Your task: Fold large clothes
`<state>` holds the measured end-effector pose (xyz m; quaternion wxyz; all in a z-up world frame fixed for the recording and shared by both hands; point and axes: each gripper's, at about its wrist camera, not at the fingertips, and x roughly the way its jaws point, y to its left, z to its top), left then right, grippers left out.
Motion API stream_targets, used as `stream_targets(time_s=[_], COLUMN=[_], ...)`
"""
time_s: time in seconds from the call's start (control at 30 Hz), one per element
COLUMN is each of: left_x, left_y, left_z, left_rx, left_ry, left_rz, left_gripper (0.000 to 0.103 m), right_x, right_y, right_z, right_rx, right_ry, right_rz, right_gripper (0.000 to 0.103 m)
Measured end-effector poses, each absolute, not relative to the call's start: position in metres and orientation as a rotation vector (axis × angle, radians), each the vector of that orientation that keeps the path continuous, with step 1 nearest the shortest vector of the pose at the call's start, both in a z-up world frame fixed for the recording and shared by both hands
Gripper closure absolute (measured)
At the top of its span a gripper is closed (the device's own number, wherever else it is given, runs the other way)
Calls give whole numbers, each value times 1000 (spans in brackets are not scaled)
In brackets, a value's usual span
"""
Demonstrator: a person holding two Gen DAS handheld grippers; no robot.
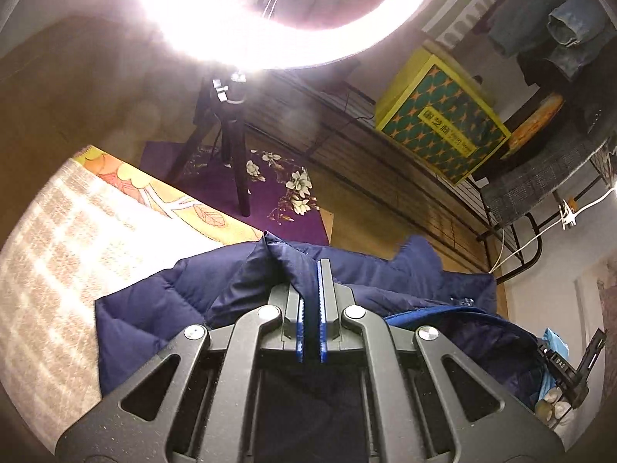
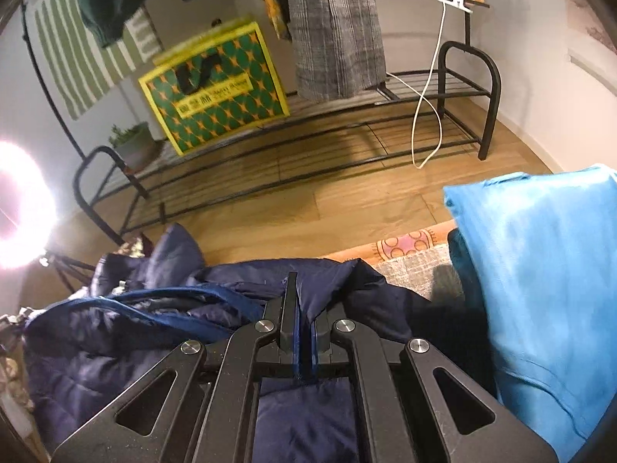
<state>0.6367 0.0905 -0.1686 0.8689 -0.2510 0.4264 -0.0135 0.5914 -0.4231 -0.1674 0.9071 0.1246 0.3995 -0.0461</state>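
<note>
A navy quilted puffer jacket (image 1: 162,308) lies bunched over a beige patterned rug. My left gripper (image 1: 310,270) is shut on a raised fold of the jacket, which drapes over its left finger. In the right wrist view the same jacket (image 2: 115,347) spreads to the left and below. My right gripper (image 2: 304,308) is shut on another fold of it, with navy cloth pinched between the blue pads. The right gripper's body shows at the far right of the left wrist view (image 1: 570,370).
A bright ring light on a tripod (image 1: 235,146) stands ahead on a purple floral mat. A black metal clothes rack (image 2: 347,131) holds a yellow-green box (image 2: 216,85) and hanging clothes. A bright blue cloth (image 2: 540,289) lies at the right. A beige rug (image 1: 58,250) lies at the left.
</note>
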Motion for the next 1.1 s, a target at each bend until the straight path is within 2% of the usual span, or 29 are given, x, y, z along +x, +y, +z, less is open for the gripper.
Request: stream_targets(time_s=[0.2,0.3,0.37,0.4,0.47,0.5,0.53,0.73,0.93,1.1], left_x=[649,651,652,650,646,643,641,623,627,648], left_y=[81,87,96,101,111,114,116,102,37,26], left_z=[-187,-186,-181,-177,-166,-159,-152,-130,-158,-193], left_rx=[-486,-530,-597,-630,-684,-691,-684,-524,-179,-19], left_ry=[899,908,916,908,878,862,848,818,853,876], left_rz=[-27,-50,-73,-87,-115,-115,-112,-142,-101,56], left_gripper=[100,94,80,76,55,51,48,48,48,48], right_x=[605,606,604,602,597,592,588,565,575,604], right_y=[-427,-429,-433,-433,-434,-435,-435,-423,-368,-351], right_z=[-184,-182,-175,-172,-162,-155,-150,-124,-139,-167], right_rx=[252,271,301,305,313,315,316,252,30,-122], right_ry=[871,881,878,874,858,834,815,716,719,754], right_rz=[-112,-84,-51,-39,-27,-23,-28,32,105,16], right_gripper=[100,96,91,84,69,57,53,53,53,54])
